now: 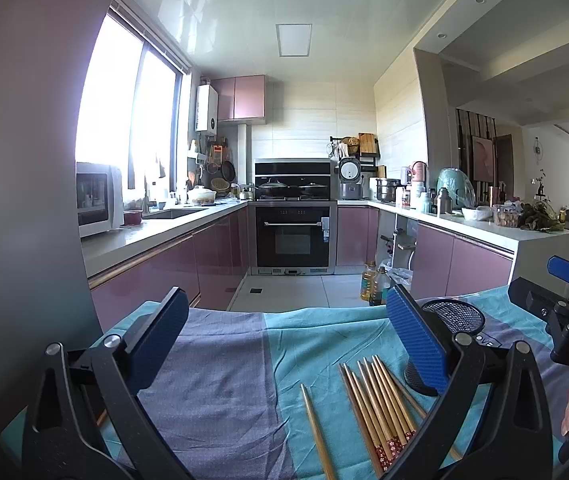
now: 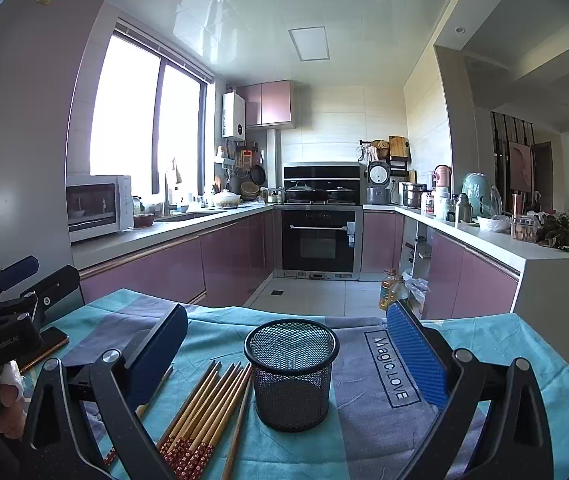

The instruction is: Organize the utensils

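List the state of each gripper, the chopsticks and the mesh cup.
left gripper: open, holding nothing.
right gripper: open, holding nothing.
mesh cup: upright on the cloth, empty.
chopsticks: lying flat in a loose bundle beside the cup, none inside it.

Our U-shaped kitchen in daylight

We see mauve cabinets point(image 2: 220, 264) under pale counters, a bright window point(image 2: 144, 120) at ten o'clock above a white microwave point(image 2: 98, 206), a black oven point(image 2: 318, 240) at twelve o'clock, a tiled floor point(image 2: 304, 296), and a glossy white ceiling point(image 2: 244, 8) with a panel light point(image 2: 309, 44).
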A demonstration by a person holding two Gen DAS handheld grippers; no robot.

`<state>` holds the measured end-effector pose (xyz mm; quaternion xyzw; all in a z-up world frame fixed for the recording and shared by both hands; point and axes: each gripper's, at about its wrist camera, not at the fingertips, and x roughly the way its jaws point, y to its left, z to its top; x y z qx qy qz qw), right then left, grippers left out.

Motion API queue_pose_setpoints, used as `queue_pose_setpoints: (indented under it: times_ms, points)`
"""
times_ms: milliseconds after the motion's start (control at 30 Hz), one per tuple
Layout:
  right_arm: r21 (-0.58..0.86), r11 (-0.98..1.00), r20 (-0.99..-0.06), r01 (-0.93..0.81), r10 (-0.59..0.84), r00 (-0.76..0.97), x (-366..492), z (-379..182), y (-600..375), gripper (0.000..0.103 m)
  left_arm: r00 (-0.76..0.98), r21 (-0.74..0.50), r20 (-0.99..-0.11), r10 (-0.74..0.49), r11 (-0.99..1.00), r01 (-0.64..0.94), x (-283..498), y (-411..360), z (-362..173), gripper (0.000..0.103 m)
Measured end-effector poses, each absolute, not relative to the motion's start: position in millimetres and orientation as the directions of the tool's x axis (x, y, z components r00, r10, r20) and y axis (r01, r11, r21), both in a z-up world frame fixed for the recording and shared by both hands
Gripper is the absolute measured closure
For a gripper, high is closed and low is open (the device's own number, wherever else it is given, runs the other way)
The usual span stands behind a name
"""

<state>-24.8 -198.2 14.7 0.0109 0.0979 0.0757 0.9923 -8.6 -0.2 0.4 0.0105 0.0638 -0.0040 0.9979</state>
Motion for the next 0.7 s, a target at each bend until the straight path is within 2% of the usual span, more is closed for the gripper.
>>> queue_pose_setpoints:
  times_ms: [700]
  points:
    - [0.046,0.988,-0.191,-0.147,0.153,0.97,-25.9,13.0,-202.0,0.006,0.993,0.025,-0.118,-0.012,1.0,0.015,-8.6,-0.9,2.4,0.006]
